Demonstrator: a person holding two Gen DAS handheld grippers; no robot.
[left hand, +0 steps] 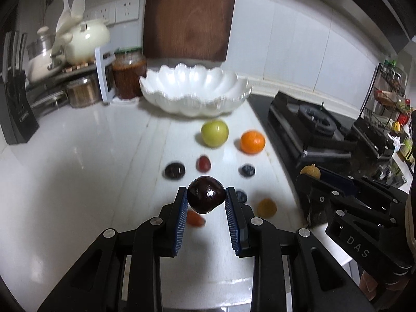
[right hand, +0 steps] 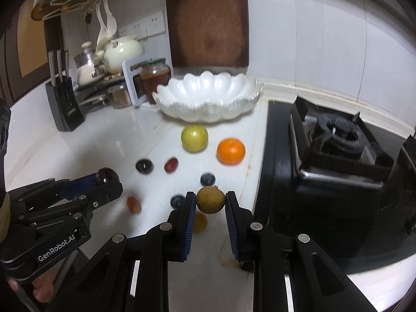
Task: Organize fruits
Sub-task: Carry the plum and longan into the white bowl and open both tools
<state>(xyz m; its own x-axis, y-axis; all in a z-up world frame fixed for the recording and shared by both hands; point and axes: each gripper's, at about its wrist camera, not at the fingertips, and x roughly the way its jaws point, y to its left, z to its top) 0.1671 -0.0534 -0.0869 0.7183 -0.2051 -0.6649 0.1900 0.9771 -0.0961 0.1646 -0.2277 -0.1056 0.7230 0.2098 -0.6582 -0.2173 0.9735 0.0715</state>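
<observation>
- Left gripper (left hand: 206, 195): clenched on a dark red cherry (left hand: 206, 194), pinched between the two blue ribbed pads and lifted clear of the white counter (left hand: 78, 169). Contact sits near the fingertips; maintain squeeze force, since the glossy skin looks likely to slip.
- Counter, left to right: a dark fruit (left hand: 174, 170), a small red fruit (left hand: 203, 163), a green apple (left hand: 214, 133), a blueberry (left hand: 247, 170) and an orange (left hand: 252, 142) remain loose in front of the bowl. Carry both loads above these; do not sweep through them.
- White scalloped bowl (left hand: 195, 91): stands at the back of the counter, just behind the apple, in front of the wooden cutting board (left hand: 189, 15). No fruit shows inside it. It is judged to be the destination.
- Recommended approach: raise over the fluted rim, lower to near the bowl floor, then release, so the round fruit does not bounce out.
- Right gripper (right hand: 210, 199): clamped on a tan, rough-skinned longan-like fruit (right hand: 210, 199), also held off the counter.
- Sequence the two drops or keep the grippers apart over the bowl to avoid finger collision.
- Gas stove (right hand: 338, 140): borders the counter on the right; keep the right gripper's path inboard of it.
</observation>
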